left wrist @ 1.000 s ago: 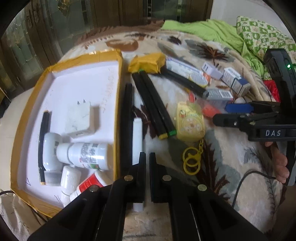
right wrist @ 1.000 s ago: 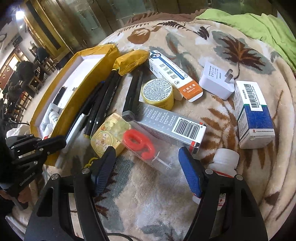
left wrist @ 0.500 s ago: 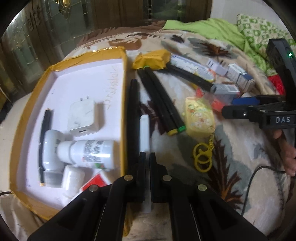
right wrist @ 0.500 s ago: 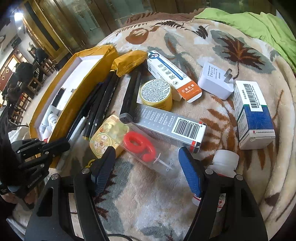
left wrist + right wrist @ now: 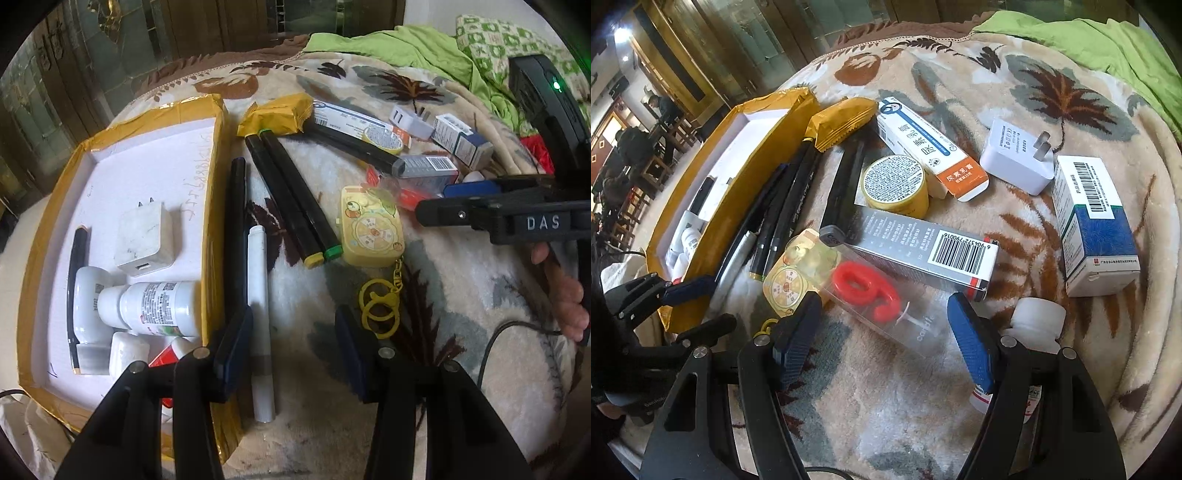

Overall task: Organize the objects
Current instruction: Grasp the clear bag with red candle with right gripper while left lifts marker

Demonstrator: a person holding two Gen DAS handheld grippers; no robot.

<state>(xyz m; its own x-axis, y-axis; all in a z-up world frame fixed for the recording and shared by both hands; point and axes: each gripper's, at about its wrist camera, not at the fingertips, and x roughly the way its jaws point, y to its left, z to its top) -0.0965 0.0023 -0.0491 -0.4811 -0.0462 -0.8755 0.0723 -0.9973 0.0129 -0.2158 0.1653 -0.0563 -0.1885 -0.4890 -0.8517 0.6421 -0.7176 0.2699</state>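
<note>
While the left gripper (image 5: pixel 293 345) opens its jaws astride the white marker (image 5: pixel 260 317) lying at 6 o'clock beside the box (image 5: pixel 212 206), likely lining up a pick, the right gripper (image 5: pixel 882 339) hovers spread, empty, over the candle pack (image 5: pixel 886 302).

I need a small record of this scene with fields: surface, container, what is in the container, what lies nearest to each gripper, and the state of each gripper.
surface: leaf-pattern blanket
container: open box with yellow taped rim
in container: white charger, white bottle, black pen
near left gripper: white marker between its fingers, lying on the blanket, not pressed
near right gripper: clear case with red candle
left gripper state: jaws opening
right gripper state: open, holds nothing
</note>
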